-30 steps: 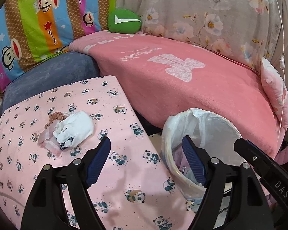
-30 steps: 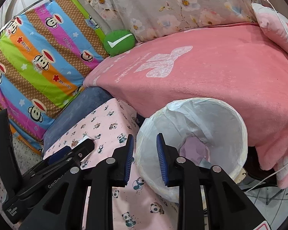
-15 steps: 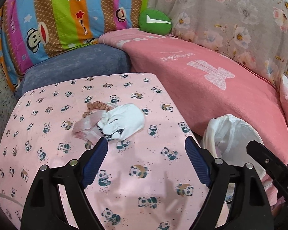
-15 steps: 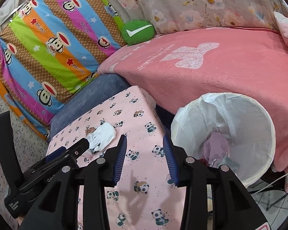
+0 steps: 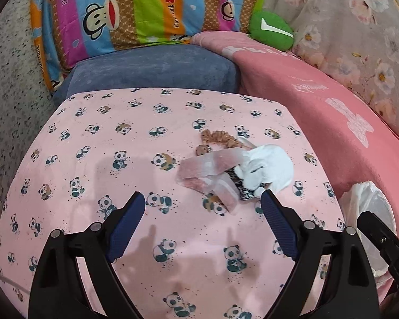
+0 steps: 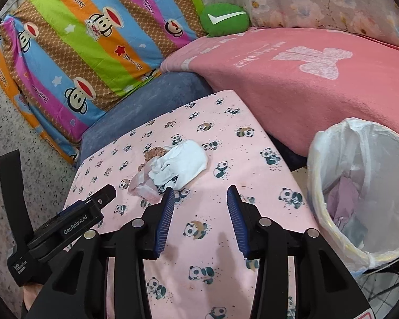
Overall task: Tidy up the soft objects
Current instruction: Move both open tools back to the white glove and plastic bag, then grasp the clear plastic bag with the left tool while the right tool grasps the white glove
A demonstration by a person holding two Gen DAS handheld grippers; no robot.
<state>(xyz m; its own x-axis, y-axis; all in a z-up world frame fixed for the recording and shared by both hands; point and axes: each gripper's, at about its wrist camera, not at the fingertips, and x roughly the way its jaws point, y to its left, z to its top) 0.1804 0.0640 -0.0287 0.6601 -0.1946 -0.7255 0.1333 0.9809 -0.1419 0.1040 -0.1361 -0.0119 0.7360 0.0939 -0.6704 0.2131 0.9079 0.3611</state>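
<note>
Now we hold our left gripper (image 5: 202,202) wide and empty, jaws just been opening, above the panda cloth (image 5: 119,159); our right gripper (image 6: 198,194), partly open and widening, holds nothing; the white sock (image 5: 268,168) lies bundled with a pink strip (image 5: 207,166), near the lined bin (image 6: 359,186)

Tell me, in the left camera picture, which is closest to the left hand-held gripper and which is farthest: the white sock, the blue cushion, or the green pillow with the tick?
From the left hand-held gripper:
1. White sock, just ahead on the right, on the panda cloth.
2. Blue cushion, behind the cloth's far edge.
3. Green pillow, far back on the right, on the pink blanket.
</note>
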